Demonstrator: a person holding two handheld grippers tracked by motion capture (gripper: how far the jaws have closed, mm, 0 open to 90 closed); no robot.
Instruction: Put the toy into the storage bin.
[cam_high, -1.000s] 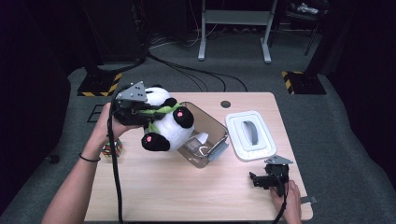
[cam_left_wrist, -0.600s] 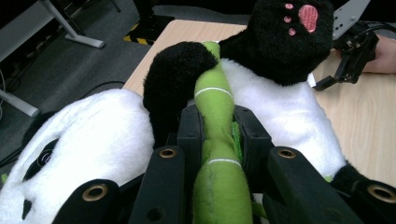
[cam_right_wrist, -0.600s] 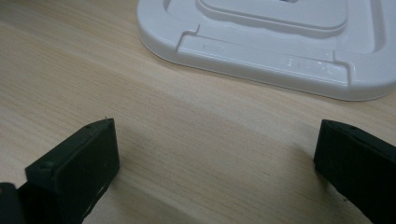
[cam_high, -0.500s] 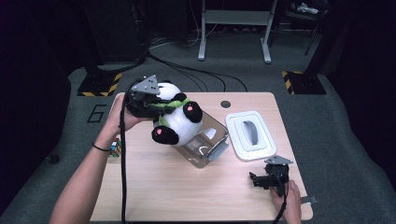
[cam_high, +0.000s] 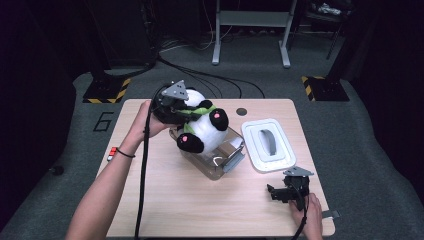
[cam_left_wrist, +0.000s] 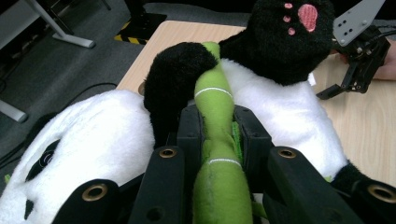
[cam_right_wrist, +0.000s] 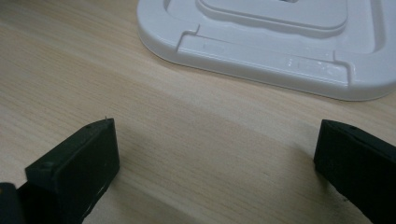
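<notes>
Left claw (cam_high: 176, 107) clamped on panda (cam_high: 202, 127) bamboo stalk (cam_left_wrist: 215, 140); clear box (cam_high: 220, 160) directly beneath. Right claw (cam_high: 281, 192) apart, idle on tabletop (cam_high: 165, 200).

The panda (cam_high: 202, 127) hides much of the clear container (cam_high: 220, 162) (far rim included).

Seen from above at six o'clock; gripper views close in, sharing the light wooden table (cam_high: 165, 200) and flat white plastic lid (cam_right_wrist: 280, 42).
</notes>
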